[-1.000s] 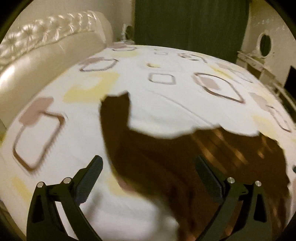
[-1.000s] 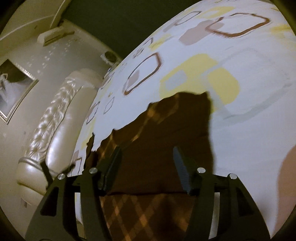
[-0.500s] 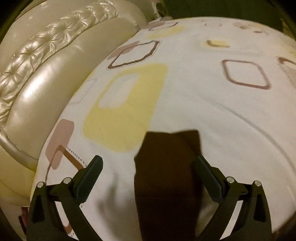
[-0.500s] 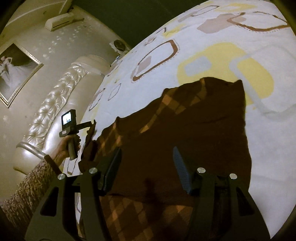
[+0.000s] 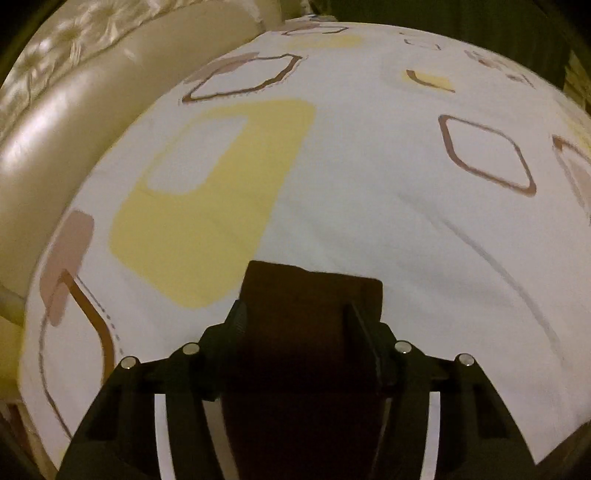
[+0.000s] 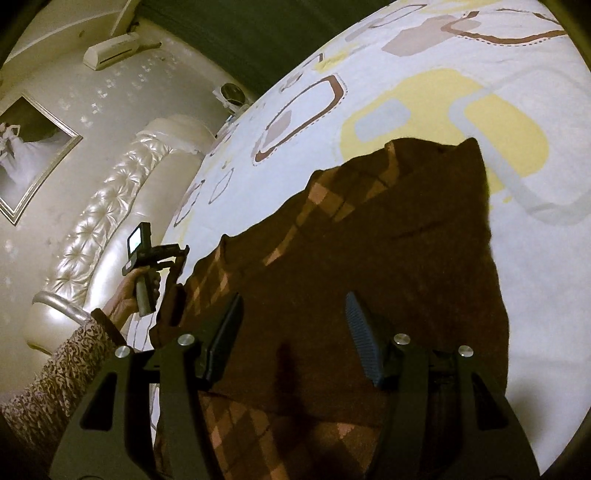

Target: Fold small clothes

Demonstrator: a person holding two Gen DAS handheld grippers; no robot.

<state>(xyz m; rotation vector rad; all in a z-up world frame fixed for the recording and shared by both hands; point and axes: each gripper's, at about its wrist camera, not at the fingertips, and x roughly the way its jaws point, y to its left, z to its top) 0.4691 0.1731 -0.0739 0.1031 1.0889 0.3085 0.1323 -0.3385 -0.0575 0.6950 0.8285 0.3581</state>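
A dark brown garment with an orange check pattern (image 6: 369,258) lies spread on the patterned white bedsheet (image 6: 443,92). My right gripper (image 6: 295,325) hovers open over its middle, touching nothing. In the left wrist view, a narrow end of the brown garment (image 5: 310,302) sits between the fingers of my left gripper (image 5: 295,321), which has closed in on it. The right wrist view shows the left gripper (image 6: 173,273) at the garment's left corner, held by a hand in a patterned sleeve.
A cream tufted leather headboard (image 5: 55,110) curves along the bed's left side. The sheet (image 5: 369,184) stretches ahead with yellow and brown shapes. A framed picture (image 6: 26,155) and an air conditioner (image 6: 114,50) hang on the wall. Dark green curtains (image 6: 258,33) are behind.
My left gripper moved to the garment's left corner and its fingers closed in on the cloth. My right gripper stayed open over the garment, which now lies more spread out.
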